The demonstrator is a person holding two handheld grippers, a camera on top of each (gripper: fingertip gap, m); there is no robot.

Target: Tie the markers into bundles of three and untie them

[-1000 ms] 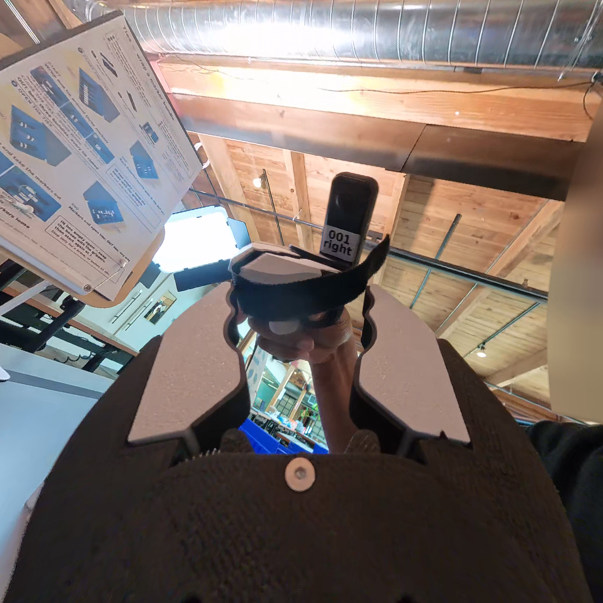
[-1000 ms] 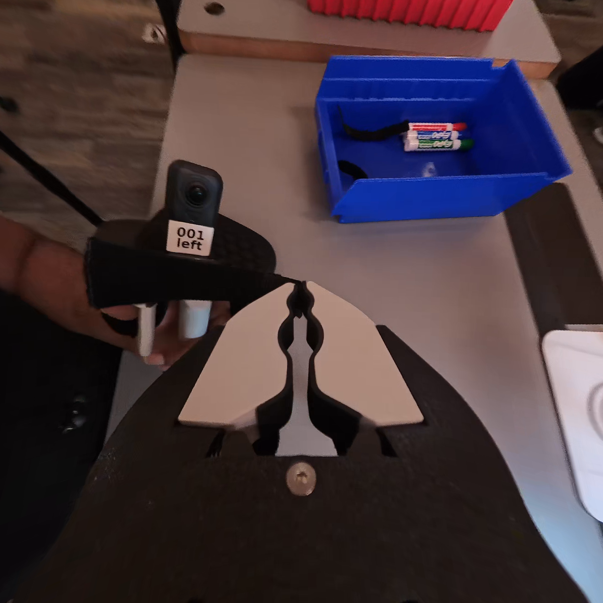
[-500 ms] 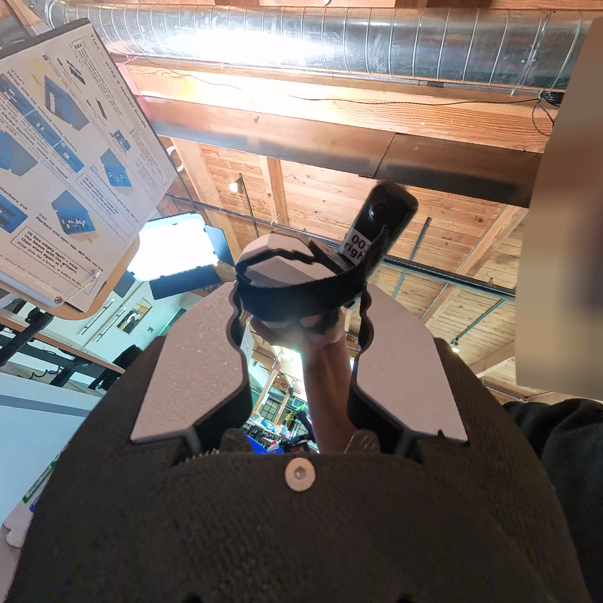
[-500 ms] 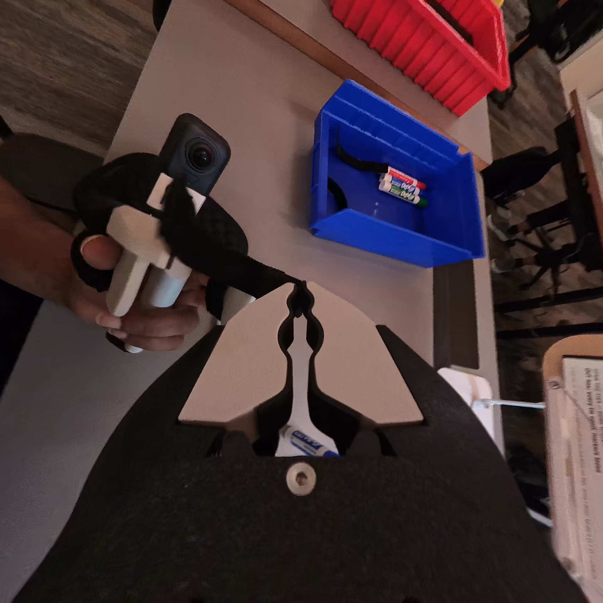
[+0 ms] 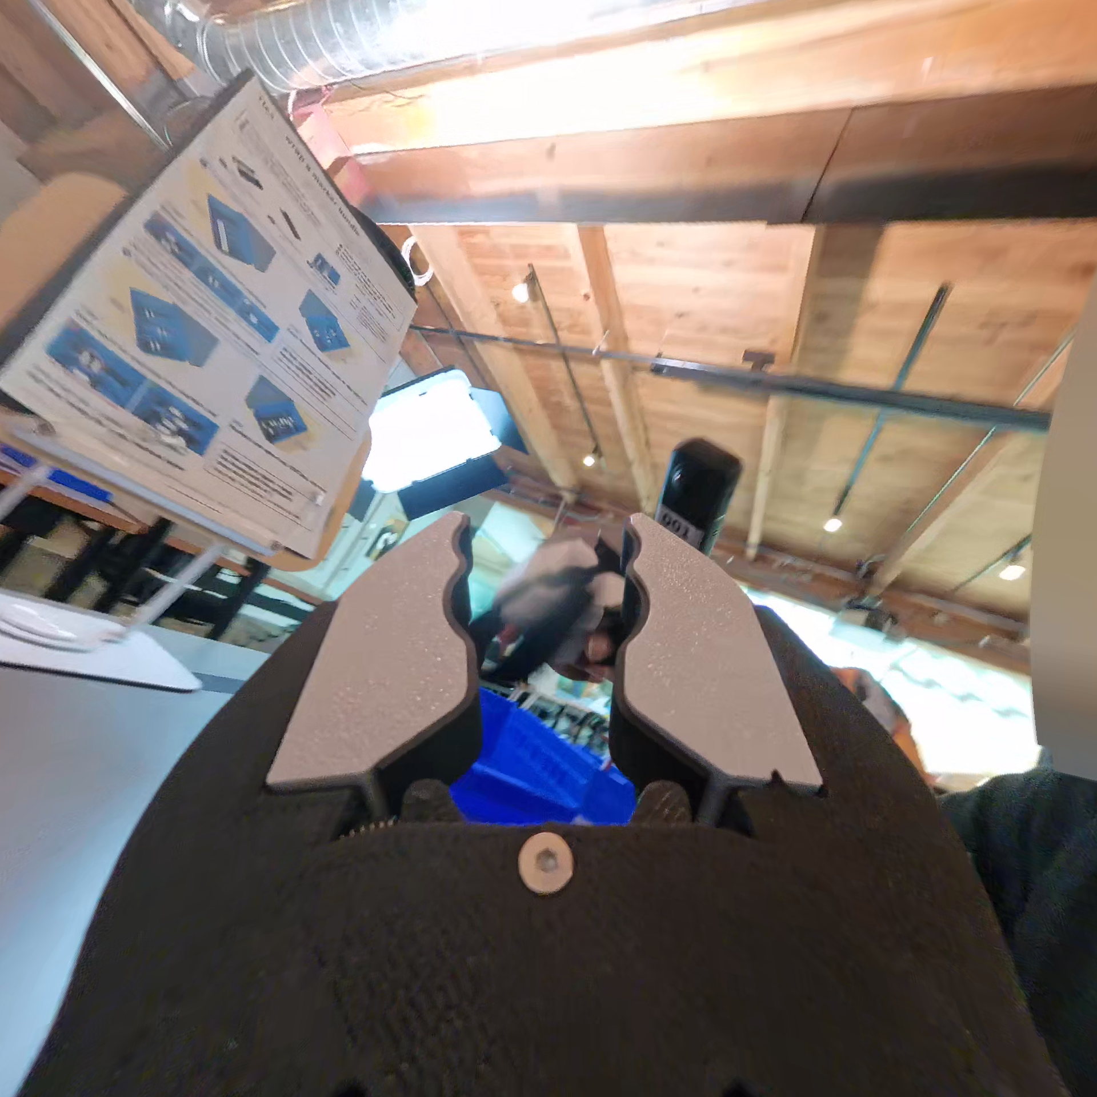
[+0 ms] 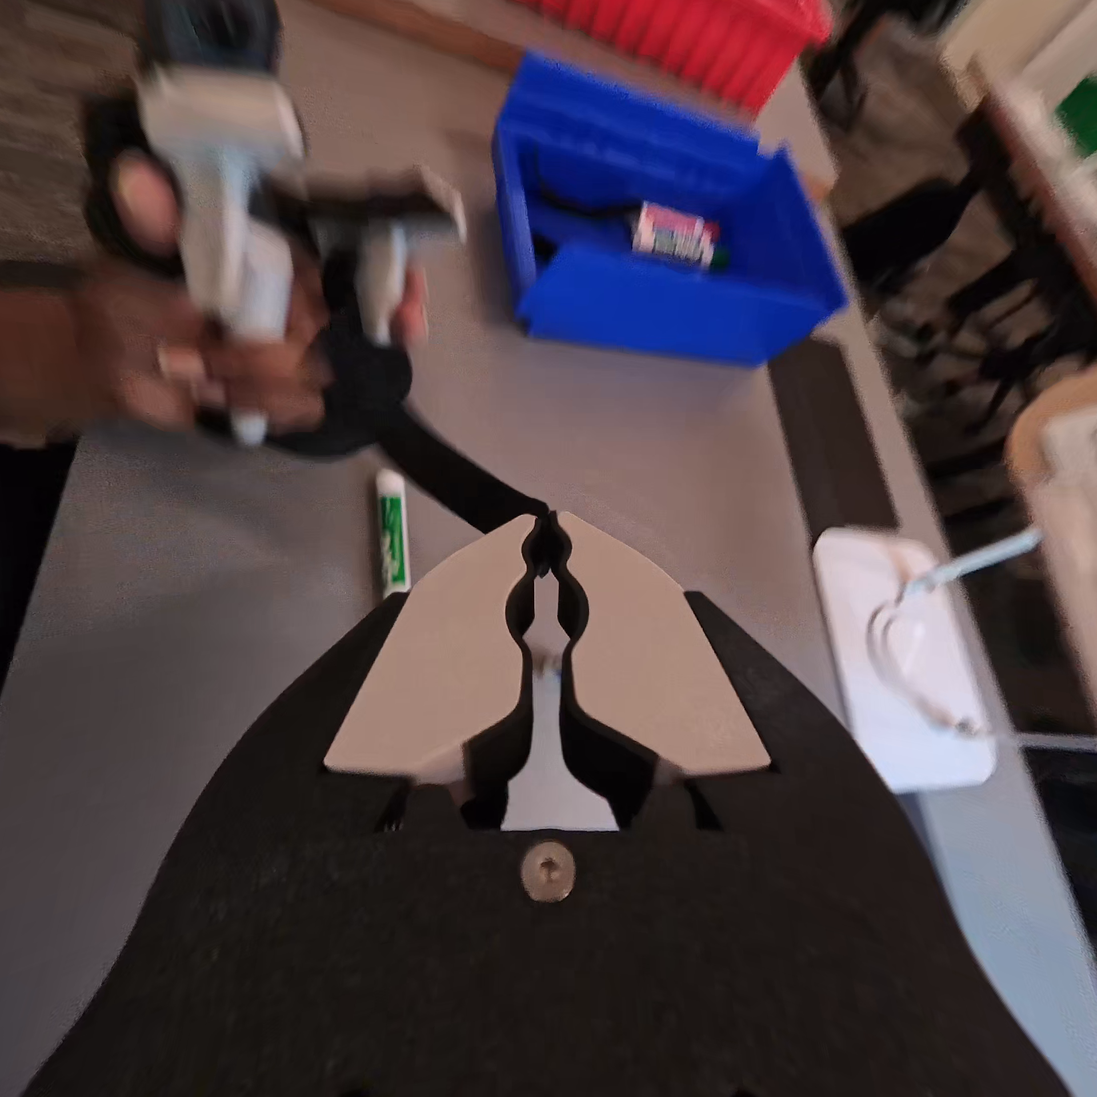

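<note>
My right gripper (image 6: 546,516) is shut on the end of a black strap (image 6: 451,475). The strap runs up and left to a person's hand (image 6: 178,356) that holds the blurred left gripper over the grey table (image 6: 178,593). A green marker (image 6: 389,534) lies loose on the table beside the strap. Part of another marker (image 6: 546,671) shows under my right jaws. My left gripper (image 5: 546,528) is open, tilted up at the ceiling, with nothing seen between its fingers. The right gripper's camera (image 5: 700,492) shows beyond it.
A blue bin (image 6: 682,314) holds a strapped bundle of markers (image 6: 677,237) and another black strap. A red bin (image 6: 712,35) stands behind it. A white stand base (image 6: 890,671) sits at the right. An instruction sheet (image 5: 208,332) hangs at the left. Across from one pair of fingers to the other is roughly 11 centimeters.
The strap no longer spans my left fingertips, and the left jaws stand closer together. The left view has tilted down. A green marker now lies on the table. The right gripper still grips the strap.
</note>
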